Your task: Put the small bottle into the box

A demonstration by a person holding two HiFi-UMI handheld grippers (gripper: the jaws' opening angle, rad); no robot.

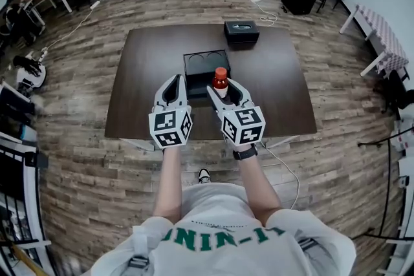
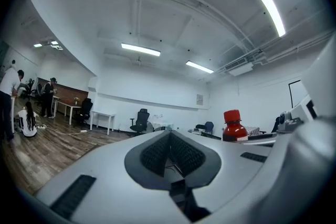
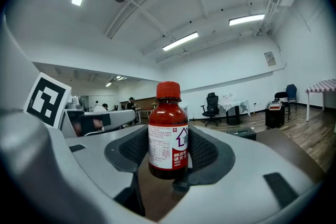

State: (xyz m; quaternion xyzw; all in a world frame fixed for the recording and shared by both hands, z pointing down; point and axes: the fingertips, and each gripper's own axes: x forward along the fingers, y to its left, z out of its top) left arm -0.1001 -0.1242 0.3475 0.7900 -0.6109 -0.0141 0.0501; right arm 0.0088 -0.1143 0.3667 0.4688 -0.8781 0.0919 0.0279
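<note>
Right gripper (image 1: 223,87) clamped on small dark-red bottle with red cap (image 3: 168,134), upright, frame centre, over lower-right edge of black rectangular open box (image 1: 194,56). Left gripper (image 1: 175,82) jaws together, empty.

One bottle (image 1: 220,78), seemingly two boxes (image 1: 194,64) (image 1: 241,31), two claws (image 1: 173,90) (image 1: 224,91)

Bright, even light comes from ceiling strip lights (image 2: 140,49), which burn out to plain white in both gripper views. Shadows are soft (the dark counter (image 1: 149,74) carries only a dull sheen). Every view bulges fisheye-fashion, with black corners in the gripper views. The nearest grey parts of the left tool (image 2: 169,148) and right tool (image 3: 168,150) are blurred.
</note>
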